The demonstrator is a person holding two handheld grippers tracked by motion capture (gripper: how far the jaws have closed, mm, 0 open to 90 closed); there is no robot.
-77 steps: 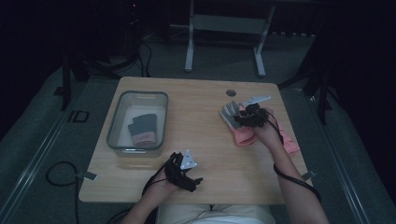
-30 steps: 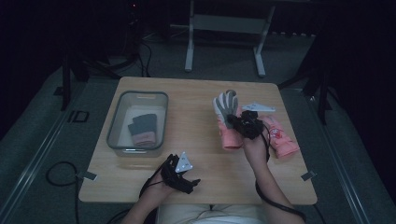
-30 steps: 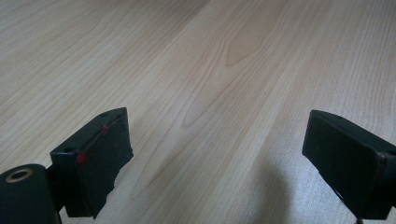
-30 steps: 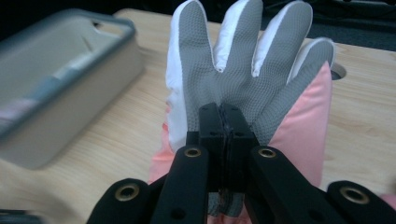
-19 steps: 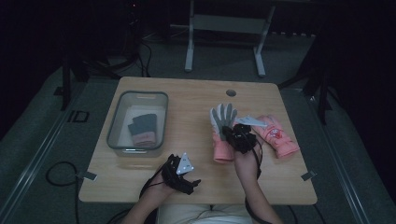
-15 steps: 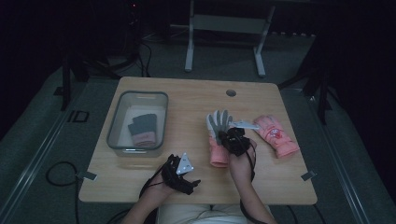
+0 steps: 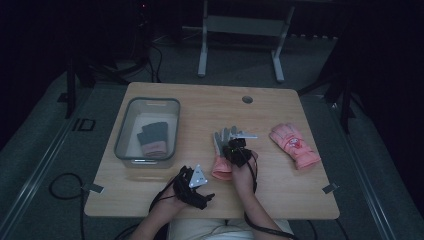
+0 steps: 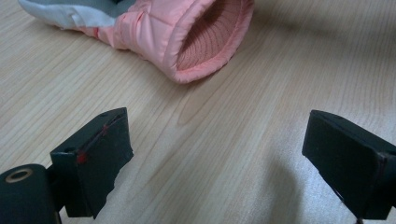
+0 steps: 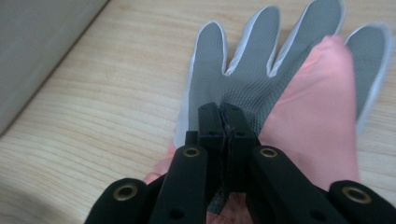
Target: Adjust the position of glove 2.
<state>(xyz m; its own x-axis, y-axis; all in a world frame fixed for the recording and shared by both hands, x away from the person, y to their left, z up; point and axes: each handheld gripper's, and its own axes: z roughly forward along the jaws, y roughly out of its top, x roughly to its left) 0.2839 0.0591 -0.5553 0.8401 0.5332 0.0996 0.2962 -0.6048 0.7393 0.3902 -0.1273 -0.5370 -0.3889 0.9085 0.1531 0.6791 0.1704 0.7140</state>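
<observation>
1. High view: my right gripper point(image 7: 235, 149) sits near the middle of the pale wooden tabletop point(image 7: 210, 107), over the pink padded glove with grey palm and white-edged fingers point(image 7: 222, 155). The glove's cuff points to the near edge, its fingers to the far edge.
2. High view: my left gripper point(image 7: 196, 186) rests close to the near edge, just left of that glove's cuff and apart from it.
3. High view: a second pink padded glove point(image 7: 294, 145) lies toward the right edge, well apart from the first. A clear rectangular plastic bin point(image 7: 131, 150) stands near the left edge, holding a dark grey knit glove with pink cuff point(image 7: 152, 139).
4. Left gripper view: my jaws stand wide apart over bare wood, nothing between them. The pink glove's open cuff point(image 8: 205, 39), ribbed inside, lies ahead, not touching either jaw.
5. Right gripper view: my jaws are pressed together, pinching a fold of the grey palm fabric point(image 9: 243, 81). The four grey fingers spread away from me; a pink flap lies over the right side.
</observation>
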